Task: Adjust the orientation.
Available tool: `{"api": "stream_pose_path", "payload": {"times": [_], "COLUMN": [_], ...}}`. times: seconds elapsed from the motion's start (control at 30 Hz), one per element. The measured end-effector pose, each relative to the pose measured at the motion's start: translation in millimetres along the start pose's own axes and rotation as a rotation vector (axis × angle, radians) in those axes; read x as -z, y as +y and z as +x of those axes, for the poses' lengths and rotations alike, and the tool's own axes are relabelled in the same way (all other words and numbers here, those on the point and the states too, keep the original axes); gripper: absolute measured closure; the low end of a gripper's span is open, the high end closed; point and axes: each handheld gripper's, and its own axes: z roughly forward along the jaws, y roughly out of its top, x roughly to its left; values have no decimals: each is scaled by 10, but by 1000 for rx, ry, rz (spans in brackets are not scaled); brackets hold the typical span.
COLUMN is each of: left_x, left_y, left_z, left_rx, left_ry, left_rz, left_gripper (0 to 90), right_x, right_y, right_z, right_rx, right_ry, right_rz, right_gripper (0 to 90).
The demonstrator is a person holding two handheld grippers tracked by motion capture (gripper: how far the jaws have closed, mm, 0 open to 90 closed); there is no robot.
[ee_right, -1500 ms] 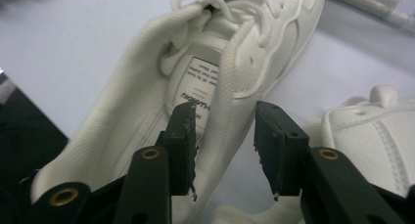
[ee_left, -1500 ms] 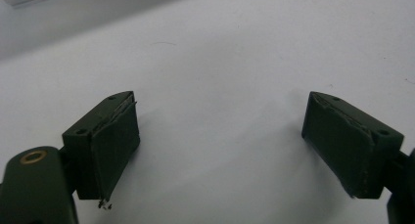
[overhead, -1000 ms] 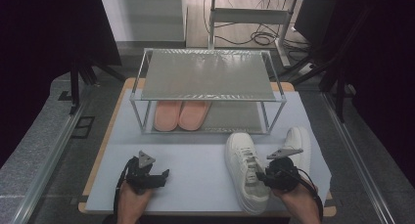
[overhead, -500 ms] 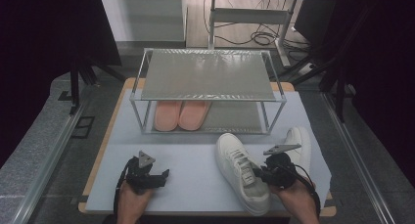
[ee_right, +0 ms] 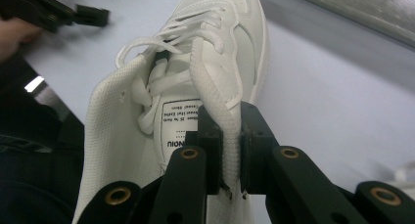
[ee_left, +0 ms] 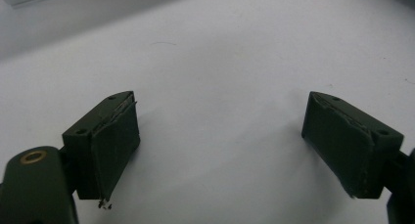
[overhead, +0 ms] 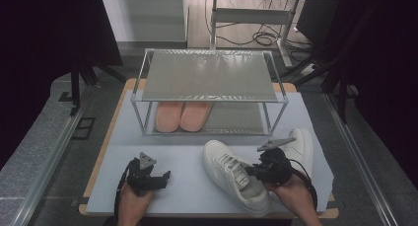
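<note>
Nearest the person, the right hand-held gripper (overhead: 257, 170) was pinching the collar wall of the white sneaker (overhead: 235, 175). In the right gripper view its jaws were pressed onto the padded edge beside the tongue (ee_right: 172, 120), with the sneaker (ee_right: 195, 77) stretching away from the camera, toe farthest. Gripping at the opening probably gave a firm, thin edge to hold, and let the shoe be dragged or lifted without crushing the upper.

The sneaker lay on the bench (overhead: 182, 159) at the front right, sole down as far as the high view showed, heel near the front edge and toe angled toward the middle. Just to its right, partly behind the right hand (overhead: 290, 189), a second white sneaker (overhead: 300, 146) rested on the bench.

At the front left, the left hand-held gripper (overhead: 166, 175) sat low over the bench with nothing in it. In the left gripper view it (ee_left: 220, 141) showed its jaws spread wide over bare surface, apparently waiting clear of the work.

Farther back stood a two-tier metal shoe rack (overhead: 209, 77). Its top shelf was bare, and a pair of pink slippers (overhead: 181, 115) sat side by side on the left of the lower shelf, leaving room to their right, a likely place for the sneakers.
</note>
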Motion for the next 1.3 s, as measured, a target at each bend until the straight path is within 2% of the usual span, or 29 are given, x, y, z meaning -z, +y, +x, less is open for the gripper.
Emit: {"api": "stream_pose_path", "payload": {"times": [0.4,0.67,1.3], "left_x": [3,0,-2], "left_y": [1,0,1], "left_z": [4,1,5], "left_rx": [-6,-2,-5], "left_ry": [0,0,1], "left_rz": [4,0,0], "left_gripper": [140,140,140], "right_x": [108,178,289], "right_y": [271,450,791], "right_z": [78,107,66], "right_rx": [-2,-6,-75], "right_ry": [138,200,381], "right_rz": [-57,-91,-208], "right_gripper": [817,817,817]}}
